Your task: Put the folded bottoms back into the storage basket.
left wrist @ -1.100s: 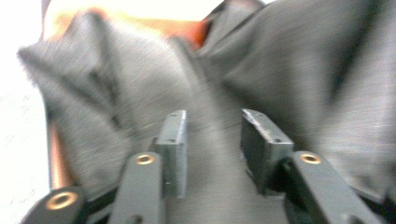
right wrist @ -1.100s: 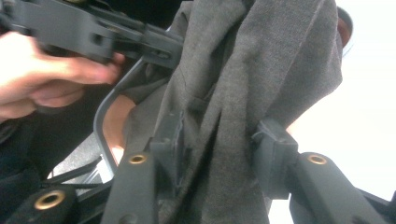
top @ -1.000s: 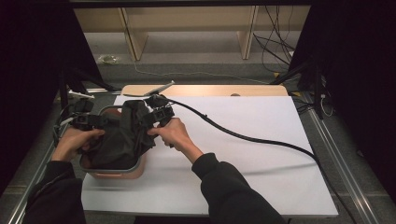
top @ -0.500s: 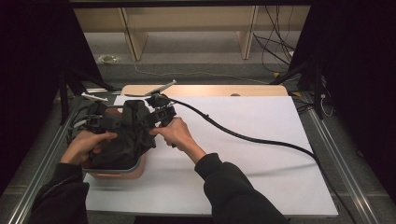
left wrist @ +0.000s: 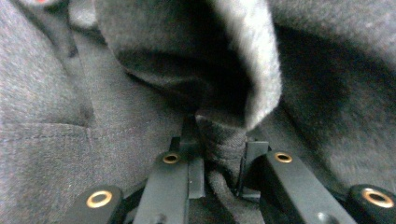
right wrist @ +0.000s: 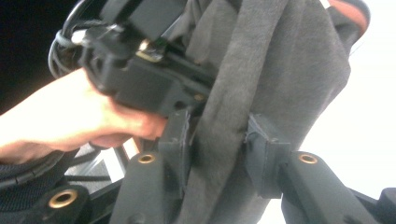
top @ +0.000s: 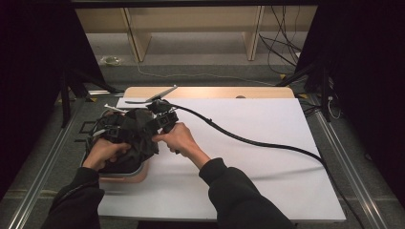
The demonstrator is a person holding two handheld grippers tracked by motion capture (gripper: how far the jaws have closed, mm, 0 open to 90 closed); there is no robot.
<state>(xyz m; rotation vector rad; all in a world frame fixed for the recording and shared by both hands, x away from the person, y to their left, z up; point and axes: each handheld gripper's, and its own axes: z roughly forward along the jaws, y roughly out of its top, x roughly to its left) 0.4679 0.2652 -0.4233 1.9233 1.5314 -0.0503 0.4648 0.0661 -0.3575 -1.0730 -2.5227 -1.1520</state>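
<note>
Dark grey fleece cloth (top: 131,143) is bunched over a salmon-coloured tub (top: 125,177) at about 8 o'clock on the white surface (top: 267,167), near its left edge. The left gripper (top: 122,131) sits on top of the heap, held by the left hand (top: 104,153); in the left gripper view its jaws stand narrow, pinching a thin fold of the cloth (left wrist: 224,135) between the pads, with more fabric draped above and to both sides. The right gripper (top: 154,125) lies at the cloth's right-hand edge, at roughly 3 o'clock from the left gripper and just beside it, gripped by the right hand (top: 177,139). In the right gripper view its jaws are partly closed on a hanging band of the cloth (right wrist: 261,93), which passes between the two pads; the left hand (right wrist: 70,116) and the body of the left gripper (right wrist: 140,70) appear beyond, at 10 o'clock. A black cable (top: 267,144) trails from the right gripper across the surface towards 4 o'clock. A pale wooden board (top: 215,92) borders the far edge of the surface at 12 o'clock.
</note>
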